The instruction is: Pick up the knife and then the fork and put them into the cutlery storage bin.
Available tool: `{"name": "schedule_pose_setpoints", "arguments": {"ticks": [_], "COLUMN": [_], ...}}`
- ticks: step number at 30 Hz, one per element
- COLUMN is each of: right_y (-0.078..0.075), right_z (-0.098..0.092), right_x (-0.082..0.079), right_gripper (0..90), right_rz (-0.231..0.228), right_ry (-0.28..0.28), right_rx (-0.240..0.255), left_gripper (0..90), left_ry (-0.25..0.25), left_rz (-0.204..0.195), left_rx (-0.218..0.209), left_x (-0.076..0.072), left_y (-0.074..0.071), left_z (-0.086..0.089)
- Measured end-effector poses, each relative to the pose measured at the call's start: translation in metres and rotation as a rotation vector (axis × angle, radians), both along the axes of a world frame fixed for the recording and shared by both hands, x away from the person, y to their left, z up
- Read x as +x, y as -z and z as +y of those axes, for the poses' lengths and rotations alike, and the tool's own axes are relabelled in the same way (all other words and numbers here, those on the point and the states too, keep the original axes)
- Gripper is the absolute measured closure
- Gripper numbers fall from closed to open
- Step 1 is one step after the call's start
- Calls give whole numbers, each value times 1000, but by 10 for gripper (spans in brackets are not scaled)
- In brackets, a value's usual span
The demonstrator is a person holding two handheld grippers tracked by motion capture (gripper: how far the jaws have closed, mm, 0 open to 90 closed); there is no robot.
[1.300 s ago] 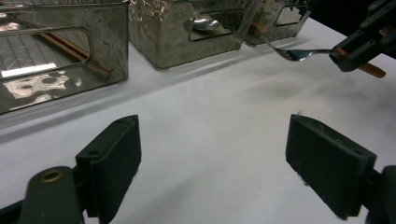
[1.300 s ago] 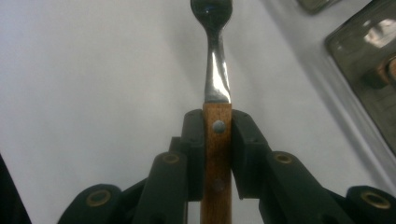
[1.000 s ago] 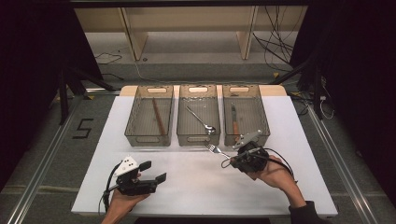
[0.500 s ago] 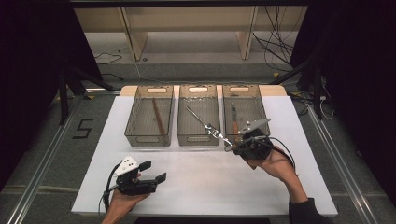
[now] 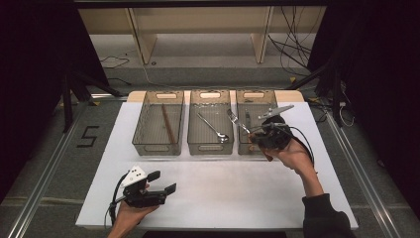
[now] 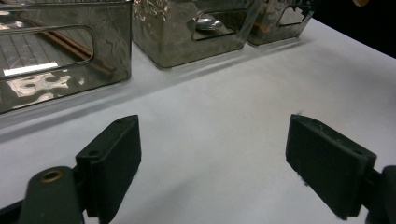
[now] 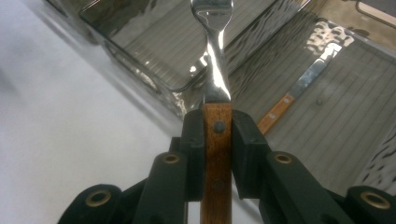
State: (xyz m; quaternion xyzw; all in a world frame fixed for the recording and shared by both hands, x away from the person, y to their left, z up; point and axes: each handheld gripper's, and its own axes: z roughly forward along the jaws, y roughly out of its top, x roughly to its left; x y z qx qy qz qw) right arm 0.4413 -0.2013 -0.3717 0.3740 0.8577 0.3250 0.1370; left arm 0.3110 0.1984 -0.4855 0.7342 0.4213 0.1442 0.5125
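Note:
My right gripper is shut on the wooden handle of a fork, held in the air over the front of the middle bin and right bin. In the right gripper view the pads clamp the handle, and the fork points up over the right bin, where a wooden-handled knife lies. My left gripper rests open near the front left of the white table; its jaws stand wide apart with nothing between them.
Three smoky clear bins stand in a row at the back. The left bin holds chopsticks, and the middle one holds a spoon. Black cables trail from both grippers. Table edges lie close in front and to the right.
My right gripper has lifted the fork off the table and carried it up and back over the bins' front edge. The left gripper has stayed still.

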Motion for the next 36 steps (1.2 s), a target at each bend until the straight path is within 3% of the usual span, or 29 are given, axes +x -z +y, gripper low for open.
{"name": "schedule_pose_setpoints", "arguments": {"ticks": [7, 11, 16, 36], "right_y": [-4, -6, -9, 4], "right_z": [-1, -3, -4, -7], "right_x": [21, 32, 43, 74], "right_gripper": [773, 773, 772, 772], "right_rz": [3, 18, 33, 72], "right_ry": [67, 117, 168, 282], "right_rx": [8, 54, 66, 35], "left_gripper": [179, 179, 179, 179], "left_ry": [0, -2, 0, 1], "left_rz": [-1, 0, 0, 1], "left_rx": [0, -4, -4, -2], "left_x": [0, 0, 0, 0], "left_y": [0, 0, 0, 0], "left_z": [0, 0, 0, 0]}}
